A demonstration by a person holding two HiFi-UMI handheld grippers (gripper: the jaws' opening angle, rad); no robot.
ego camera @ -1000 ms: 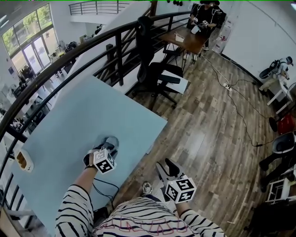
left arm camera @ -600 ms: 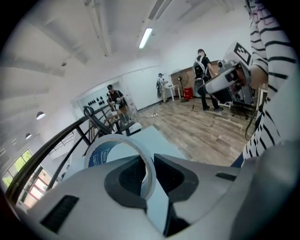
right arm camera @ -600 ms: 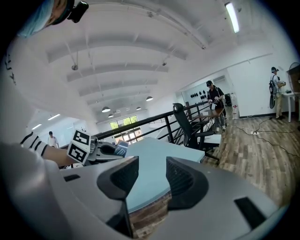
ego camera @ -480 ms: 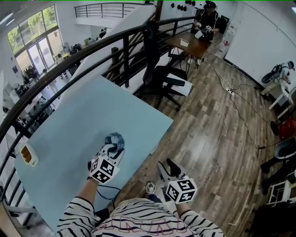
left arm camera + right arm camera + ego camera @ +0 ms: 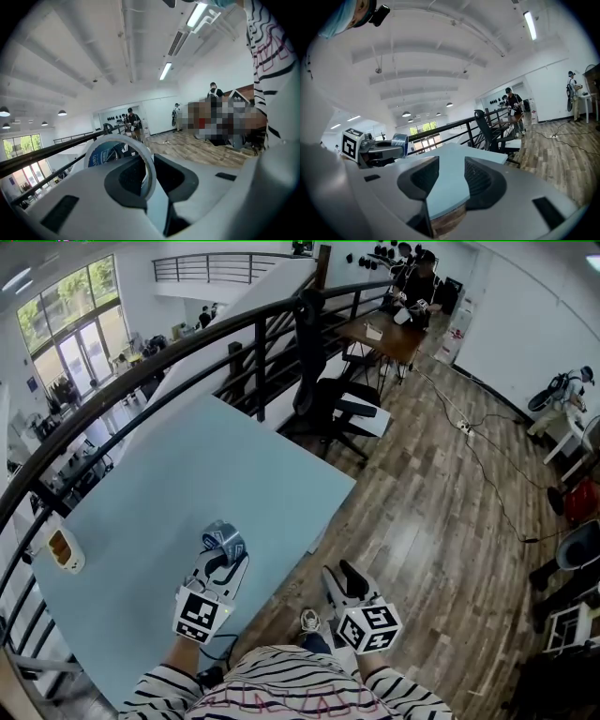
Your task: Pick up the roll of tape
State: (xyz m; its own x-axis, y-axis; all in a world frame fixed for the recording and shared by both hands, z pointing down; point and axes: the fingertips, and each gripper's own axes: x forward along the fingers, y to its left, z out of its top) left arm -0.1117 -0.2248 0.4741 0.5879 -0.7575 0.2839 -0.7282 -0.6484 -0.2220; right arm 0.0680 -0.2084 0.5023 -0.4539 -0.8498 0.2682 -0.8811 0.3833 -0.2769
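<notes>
The roll of tape (image 5: 223, 540), a pale ring with a blue printed inside, is off the light blue table (image 5: 169, 493) and stands on edge in my left gripper (image 5: 221, 557). In the left gripper view the tape (image 5: 100, 155) rises between the two dark pads, and the left gripper (image 5: 147, 180) is shut on its rim. My right gripper (image 5: 339, 583) hovers over the wooden floor just off the table's near corner. Its jaws stand open in the right gripper view (image 5: 452, 180) with nothing between them. That view also shows the tape (image 5: 399, 139) at the left.
A small white cup (image 5: 61, 547) sits at the table's left edge. A black railing (image 5: 187, 338) runs behind the table, with an office chair (image 5: 342, 404) beyond its far corner. Cables (image 5: 487, 465) cross the wooden floor. A person stands at a far desk (image 5: 389, 334).
My left gripper has risen from the table with the tape in it and rolled, drawing back toward the person. The right gripper has shifted only a little.
</notes>
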